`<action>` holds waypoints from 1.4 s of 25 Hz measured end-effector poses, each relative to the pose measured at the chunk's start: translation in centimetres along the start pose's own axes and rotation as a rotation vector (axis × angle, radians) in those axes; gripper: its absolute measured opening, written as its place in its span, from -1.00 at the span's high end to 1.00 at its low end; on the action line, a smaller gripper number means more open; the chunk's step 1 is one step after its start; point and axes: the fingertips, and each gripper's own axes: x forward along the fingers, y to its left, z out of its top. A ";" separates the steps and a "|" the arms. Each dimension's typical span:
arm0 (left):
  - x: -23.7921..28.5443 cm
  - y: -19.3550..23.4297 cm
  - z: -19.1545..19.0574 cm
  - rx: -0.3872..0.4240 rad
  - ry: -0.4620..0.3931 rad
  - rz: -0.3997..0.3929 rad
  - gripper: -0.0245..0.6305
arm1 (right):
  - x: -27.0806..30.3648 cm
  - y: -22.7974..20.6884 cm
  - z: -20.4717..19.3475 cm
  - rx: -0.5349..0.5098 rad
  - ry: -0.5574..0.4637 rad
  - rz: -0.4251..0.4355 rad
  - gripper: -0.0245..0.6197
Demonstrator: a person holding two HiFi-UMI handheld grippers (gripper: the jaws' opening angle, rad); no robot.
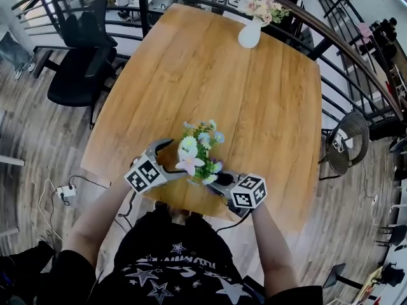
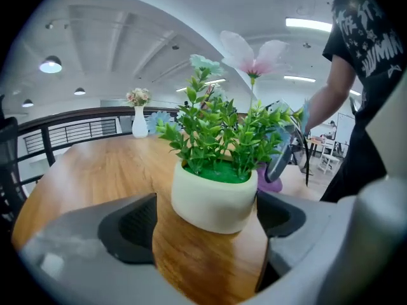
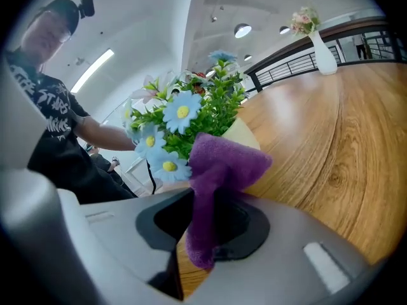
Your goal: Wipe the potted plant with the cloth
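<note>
A cream pot of green leaves with pale flowers stands near the front edge of the wooden table. My left gripper reaches in from the left, its jaws wide open around the pot; bare wood shows between the left pad and the pot. From the right, my right gripper is shut on a purple cloth. The cloth's bunched top lies against the pot's rim and the blue daisies. The left gripper view shows the cloth behind the pot.
A white vase of flowers stands at the table's far edge. A black office chair is at the left, a dark railing curves behind, and a round chair sits at the right. A power strip lies on the floor.
</note>
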 end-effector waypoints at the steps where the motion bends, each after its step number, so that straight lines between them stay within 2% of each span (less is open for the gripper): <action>1: -0.3 0.2 -0.2 -0.025 -0.001 0.018 -0.60 | 0.1 0.1 0.0 0.000 -0.001 -0.001 0.64; 7: -2.1 1.0 -0.9 -0.166 -0.051 0.120 -0.60 | 1.3 1.2 -0.2 -0.025 0.016 0.011 0.64; 10: -3.0 0.3 -0.6 -0.252 -0.102 0.158 -0.61 | 2.1 2.0 -0.3 -0.029 0.017 0.022 0.63; 12: -3.4 -0.7 -0.3 -0.283 -0.124 0.174 -0.60 | 2.6 2.5 -0.2 -0.033 0.015 0.028 0.63; 17: -3.5 -2.5 -0.3 -0.265 -0.123 0.236 -0.60 | 3.8 3.5 0.1 -0.018 0.003 0.055 0.63; 20: -3.4 -2.3 -0.3 -0.271 -0.125 0.285 -0.60 | 3.8 3.8 0.4 0.032 -0.033 0.067 0.63; 24: -3.5 -1.4 -0.1 -0.289 -0.137 0.339 -0.60 | 1.8 3.1 0.4 0.046 -0.055 0.051 0.63; 30: -2.7 -1.5 0.7 -0.287 -0.141 0.395 -0.60 | -3.0 -0.4 1.3 0.049 -0.091 -0.047 0.63; 35: -1.6 -1.2 0.9 -0.284 -0.090 0.439 -0.60 | -4.6 -3.5 4.1 -0.005 -0.101 -0.147 0.63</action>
